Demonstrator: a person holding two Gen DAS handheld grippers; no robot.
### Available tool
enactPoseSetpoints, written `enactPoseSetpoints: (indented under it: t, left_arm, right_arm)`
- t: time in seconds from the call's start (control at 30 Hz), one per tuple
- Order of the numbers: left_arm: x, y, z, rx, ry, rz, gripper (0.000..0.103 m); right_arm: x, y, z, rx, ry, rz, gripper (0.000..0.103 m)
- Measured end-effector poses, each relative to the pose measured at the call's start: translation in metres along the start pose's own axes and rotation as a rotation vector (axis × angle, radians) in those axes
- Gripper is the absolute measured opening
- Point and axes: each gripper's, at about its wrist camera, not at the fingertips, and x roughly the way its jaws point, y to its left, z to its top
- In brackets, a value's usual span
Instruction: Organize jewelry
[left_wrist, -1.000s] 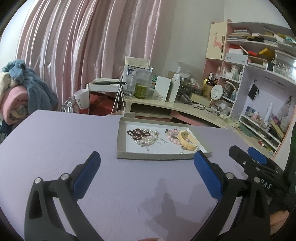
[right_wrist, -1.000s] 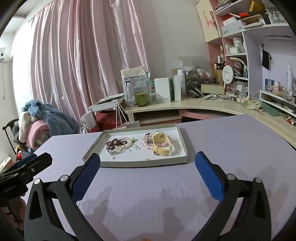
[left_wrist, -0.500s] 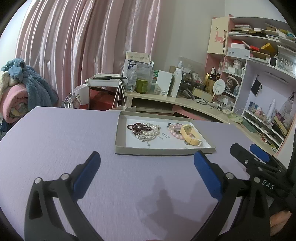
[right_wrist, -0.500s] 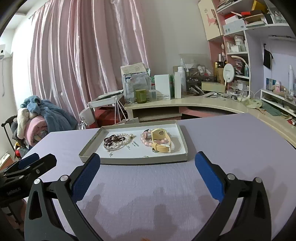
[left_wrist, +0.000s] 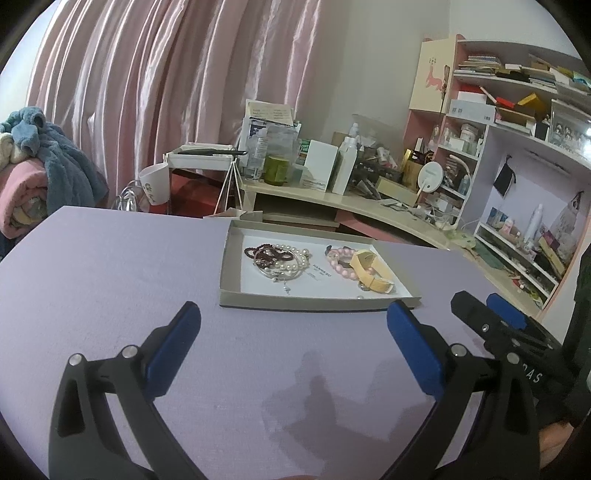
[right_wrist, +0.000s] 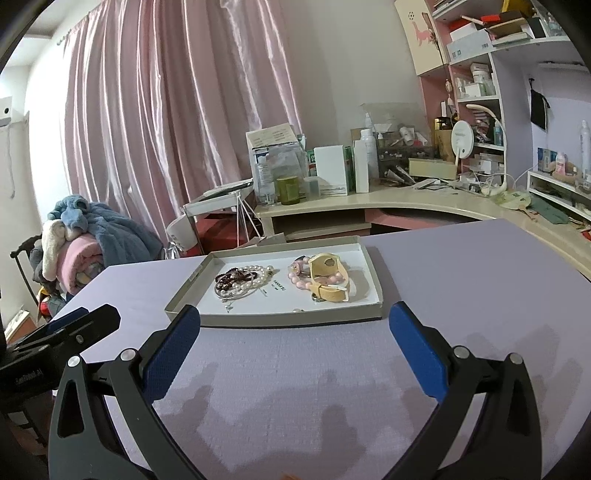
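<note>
A shallow grey cardboard tray lies flat on the lavender table, its long axis running left to right across both views and one long wall facing the tools. Inside, on the white floor, a tangle of dark red beads overlaps a white pearl bracelet toward the left end; toward the right end a pink bead bracelet touches a yellow watch strap, which lies on its side. The left tool is spread wide and grips nothing, held above bare table just short of the tray's near wall. The right tool is likewise wide apart and empty, its blue pads framing the tray's near wall without touching it. The right wrist view shows the strap's buckle end and a round cutout in the strap, which the left wrist view does not make clear; each view also catches the other tool at its edge, the right tool at and the left at.
</note>
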Motion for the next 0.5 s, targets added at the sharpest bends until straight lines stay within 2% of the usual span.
enactPoseSetpoints:
  t: [0.5]
  left_arm:
    - [0.0002,-0.0008,0.0022,0.001,-0.009,-0.022,0.101]
  right_arm:
    - [-0.0003,-0.0012,0.0010,0.003,-0.002,-0.002,0.102]
